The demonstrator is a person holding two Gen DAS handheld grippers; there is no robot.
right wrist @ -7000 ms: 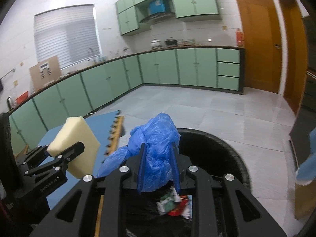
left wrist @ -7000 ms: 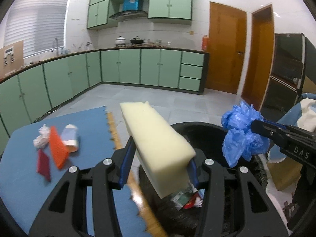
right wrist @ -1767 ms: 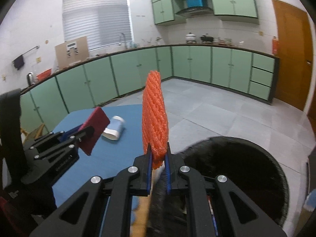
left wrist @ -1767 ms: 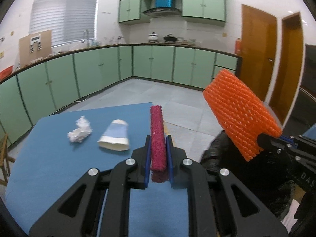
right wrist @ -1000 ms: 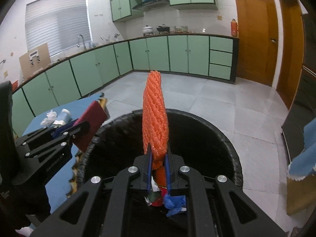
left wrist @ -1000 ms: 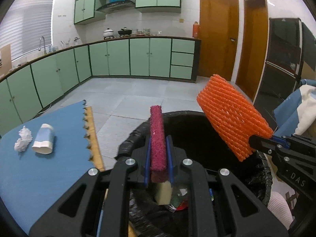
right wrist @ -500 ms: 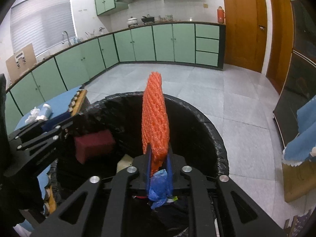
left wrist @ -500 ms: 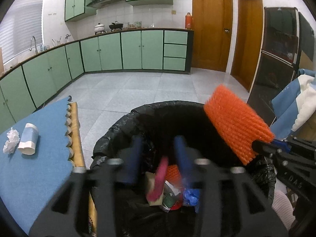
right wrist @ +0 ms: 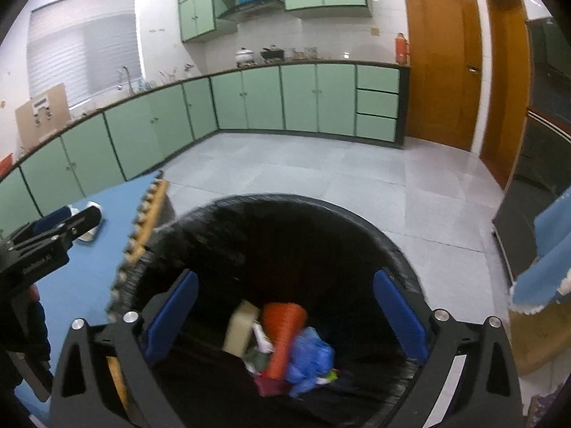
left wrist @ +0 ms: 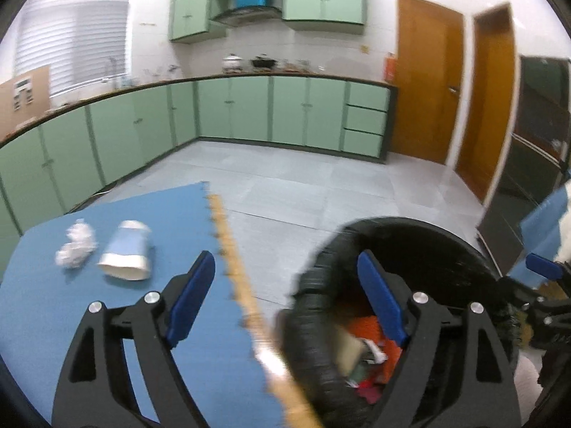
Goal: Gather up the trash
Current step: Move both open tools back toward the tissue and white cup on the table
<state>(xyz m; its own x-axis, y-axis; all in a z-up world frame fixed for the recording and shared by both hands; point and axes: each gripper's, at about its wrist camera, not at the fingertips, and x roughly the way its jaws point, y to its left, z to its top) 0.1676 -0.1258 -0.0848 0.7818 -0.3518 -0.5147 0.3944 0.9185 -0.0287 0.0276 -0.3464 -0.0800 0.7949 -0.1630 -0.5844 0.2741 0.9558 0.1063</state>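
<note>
Trash pile (right wrist: 282, 342) sits at the bottom of the black-lined bin (right wrist: 357, 214): orange mesh sleeve (right wrist: 283, 335) on top, pale foam block (right wrist: 239, 328) just left of it, blue plastic bag (right wrist: 308, 360) to its right, dark red pad (right wrist: 269, 385) at the near edge; smaller scraps between them are too blurred to name; same heap shows in the left wrist view, blurred, low in the bin (left wrist: 428, 228). Two pieces remain on the blue mat (left wrist: 43, 321): crumpled white paper (left wrist: 76, 249) and a paper cup (left wrist: 126, 256) lying on its side just beside it, mouth toward the camera; both well apart from the bin; mat's toothed tan edge (left wrist: 228, 249) runs between mat and bin, close against the bin's left rim. Around: green cabinets (right wrist: 249, 100) along the wall, grey tiled floor (right wrist: 303, 171), wooden door (right wrist: 442, 60), pots on the counter, blue-and-white cloth (right wrist: 549, 274) at the right edge.

Left gripper (left wrist: 285, 296) straddles the mat edge and the bin rim, jaws opening, blue pads spread wide, nothing between them, touching nothing that I can see. Right gripper (right wrist: 285, 310) hangs over the bin mouth, jaws opening and spread wide, nothing gripped; trash lies below the gap, seemingly clear of the pads. Left gripper (right wrist: 53, 232) also appears at the left of the right wrist view, over the mat near the cup.
</note>
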